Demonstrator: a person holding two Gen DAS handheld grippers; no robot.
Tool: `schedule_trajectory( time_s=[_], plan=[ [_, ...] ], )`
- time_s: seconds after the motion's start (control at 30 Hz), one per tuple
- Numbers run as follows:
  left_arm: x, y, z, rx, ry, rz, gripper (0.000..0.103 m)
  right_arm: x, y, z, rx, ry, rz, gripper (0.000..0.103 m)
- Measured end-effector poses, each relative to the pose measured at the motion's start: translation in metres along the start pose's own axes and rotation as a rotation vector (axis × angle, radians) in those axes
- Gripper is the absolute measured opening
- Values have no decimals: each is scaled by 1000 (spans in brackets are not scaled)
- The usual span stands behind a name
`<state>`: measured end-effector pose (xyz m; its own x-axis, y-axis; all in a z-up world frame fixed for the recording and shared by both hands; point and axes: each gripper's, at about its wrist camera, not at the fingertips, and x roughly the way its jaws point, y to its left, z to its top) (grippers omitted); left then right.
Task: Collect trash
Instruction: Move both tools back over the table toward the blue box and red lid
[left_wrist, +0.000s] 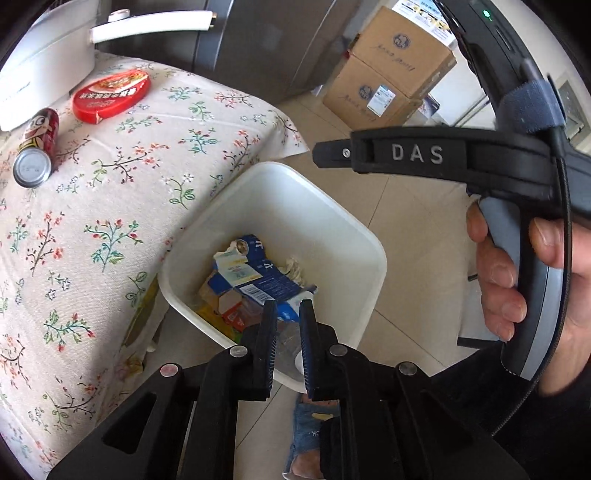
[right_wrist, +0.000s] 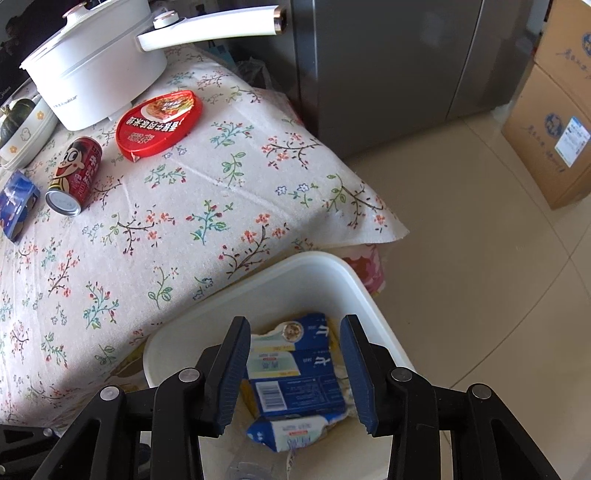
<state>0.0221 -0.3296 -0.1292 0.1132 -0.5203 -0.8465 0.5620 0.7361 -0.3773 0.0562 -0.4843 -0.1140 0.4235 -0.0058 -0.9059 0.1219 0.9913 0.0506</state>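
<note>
A white bin stands on the floor against the table's edge. Blue and white cartons lie inside it among other packaging. My left gripper hangs over the bin's near side, its jaws a narrow gap apart with nothing pinched between them. Over the bin, my right gripper is open and empty, the cartons showing below between its fingers. On the flowered tablecloth lie a red can on its side, a red oval lid and a small blue carton.
A white pot with a long handle stands at the table's back. Beside it is a bowl holding a dark squash. A grey cabinet and stacked cardboard boxes border the tiled floor. A hand grips the right tool's handle.
</note>
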Motion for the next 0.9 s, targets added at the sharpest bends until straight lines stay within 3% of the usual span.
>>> schedule_trajectory(
  time_s=[0.3, 0.67, 0.77, 0.9],
  plan=[
    [-21, 23, 7, -60, -53, 36, 15, -5, 1, 7, 27, -25, 7, 46],
    [-69, 83, 27, -184, -136, 155, 17, -9, 24, 23, 35, -58, 56, 60],
    [-98, 119, 34, -275, -179, 175, 23, -7, 34, 29, 32, -62, 71, 63],
    [-141, 189, 37, -502, -240, 160, 50, -2, 47, 36, 28, -61, 84, 66]
  ],
)
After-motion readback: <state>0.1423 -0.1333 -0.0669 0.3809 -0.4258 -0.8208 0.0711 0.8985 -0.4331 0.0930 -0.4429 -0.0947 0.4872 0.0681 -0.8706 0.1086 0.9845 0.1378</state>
